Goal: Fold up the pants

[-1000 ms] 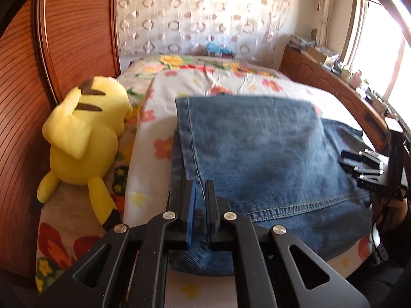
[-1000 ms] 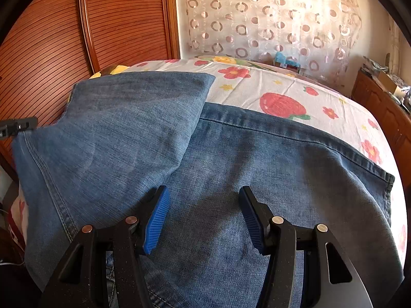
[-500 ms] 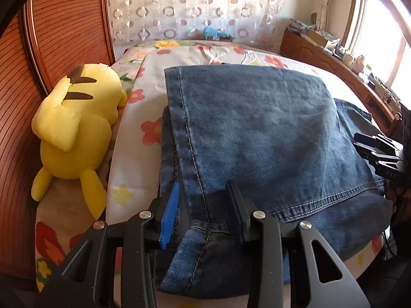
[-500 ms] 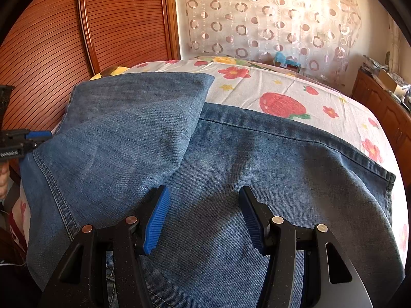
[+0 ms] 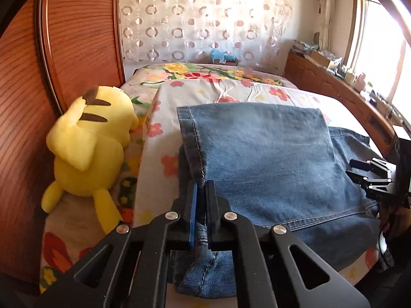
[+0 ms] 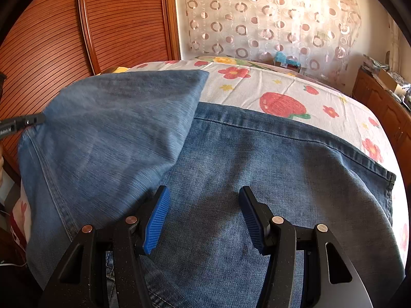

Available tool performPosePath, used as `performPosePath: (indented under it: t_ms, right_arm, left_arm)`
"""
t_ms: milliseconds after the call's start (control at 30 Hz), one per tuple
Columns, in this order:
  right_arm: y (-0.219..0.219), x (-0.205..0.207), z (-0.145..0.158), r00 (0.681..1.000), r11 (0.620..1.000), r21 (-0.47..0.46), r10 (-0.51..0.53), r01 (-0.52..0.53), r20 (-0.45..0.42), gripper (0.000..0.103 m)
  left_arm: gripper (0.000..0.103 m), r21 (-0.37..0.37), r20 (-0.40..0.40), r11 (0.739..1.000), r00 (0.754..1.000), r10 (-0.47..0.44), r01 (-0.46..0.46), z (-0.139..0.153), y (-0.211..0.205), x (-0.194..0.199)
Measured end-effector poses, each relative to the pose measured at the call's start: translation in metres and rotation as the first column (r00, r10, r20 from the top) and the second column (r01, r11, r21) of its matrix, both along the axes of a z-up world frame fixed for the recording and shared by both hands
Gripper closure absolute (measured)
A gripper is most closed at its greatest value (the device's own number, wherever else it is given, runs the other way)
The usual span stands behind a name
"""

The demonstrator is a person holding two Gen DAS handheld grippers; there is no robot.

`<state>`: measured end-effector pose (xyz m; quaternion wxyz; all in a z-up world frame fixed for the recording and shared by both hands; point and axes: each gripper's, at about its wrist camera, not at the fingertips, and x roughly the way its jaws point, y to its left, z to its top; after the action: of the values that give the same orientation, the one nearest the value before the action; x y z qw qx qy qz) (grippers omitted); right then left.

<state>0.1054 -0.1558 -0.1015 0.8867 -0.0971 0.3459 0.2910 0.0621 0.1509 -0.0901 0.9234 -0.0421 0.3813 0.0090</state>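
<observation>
Blue denim pants (image 5: 262,159) lie on the flowered bed sheet (image 5: 218,89), with a leg folded over the top part. My left gripper (image 5: 201,187) is at their near left edge. Its jaws are closing, and the pads pinch the stitched side seam of the folded leg. In the right wrist view the folded leg (image 6: 123,118) lies across the wider denim (image 6: 269,159). My right gripper (image 6: 204,195) hovers open just over the cloth with nothing between its blue pads (image 6: 156,215). The left gripper's tip (image 6: 23,123) shows at the left edge there, and the right gripper (image 5: 367,177) shows at the right of the left wrist view.
A yellow plush toy (image 5: 90,143) lies on the bed to the left of the pants, against the curved wooden headboard (image 5: 77,38). A wooden sideboard (image 5: 334,87) with small items runs along the right, under a window. A patterned curtain (image 6: 257,20) hangs behind the bed.
My left gripper opened over the pants' edge half a second ago and has shut again on the seam, drawing back a little. The right gripper has not moved.
</observation>
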Motion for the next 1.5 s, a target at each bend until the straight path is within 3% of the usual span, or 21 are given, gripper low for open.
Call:
performPosePath:
  t_ms: [167, 233, 300, 333, 400, 667, 1000, 1500]
  right_arm:
    - [0.000, 0.000, 0.000, 1.000, 1.000, 0.001, 0.000, 0.000, 0.000, 0.045]
    - [0.000, 0.000, 0.000, 1.000, 1.000, 0.000, 0.000, 0.000, 0.001, 0.045]
    - [0.000, 0.000, 0.000, 1.000, 1.000, 0.001, 0.000, 0.000, 0.000, 0.045]
    - [0.000, 0.000, 0.000, 1.000, 1.000, 0.001, 0.000, 0.000, 0.000, 0.045]
    - [0.000, 0.000, -0.001, 1.000, 1.000, 0.004, 0.000, 0.000, 0.000, 0.045]
    - [0.000, -0.001, -0.002, 1.000, 1.000, -0.001, -0.002, 0.002, 0.003, 0.045]
    - [0.000, -0.001, -0.002, 1.000, 1.000, -0.001, -0.001, 0.001, 0.003, 0.045]
    - [0.000, -0.002, -0.004, 1.000, 1.000, 0.002, -0.001, 0.001, 0.003, 0.045]
  left_arm:
    - [0.076, -0.015, -0.036, 1.000, 0.999, 0.003, -0.003, -0.008, 0.001, 0.006]
    - [0.059, -0.032, -0.027, 0.999, 1.000, -0.007, 0.006, -0.008, -0.001, 0.005]
    - [0.051, -0.035, -0.015, 0.999, 1.000, -0.016, 0.016, -0.006, -0.005, 0.003]
    - [0.039, -0.033, -0.011, 0.999, 1.000, -0.024, 0.024, -0.005, -0.008, 0.002]
    - [0.024, -0.040, 0.002, 0.998, 0.999, -0.042, 0.042, -0.002, -0.017, 0.001]
    - [0.024, -0.028, 0.048, 0.994, 0.993, -0.107, 0.108, 0.006, -0.062, 0.000]
    - [0.024, -0.042, 0.050, 0.982, 0.982, -0.180, 0.182, 0.006, -0.106, 0.010]
    - [0.024, -0.029, 0.053, 0.977, 0.977, -0.209, 0.210, 0.010, -0.134, 0.004]
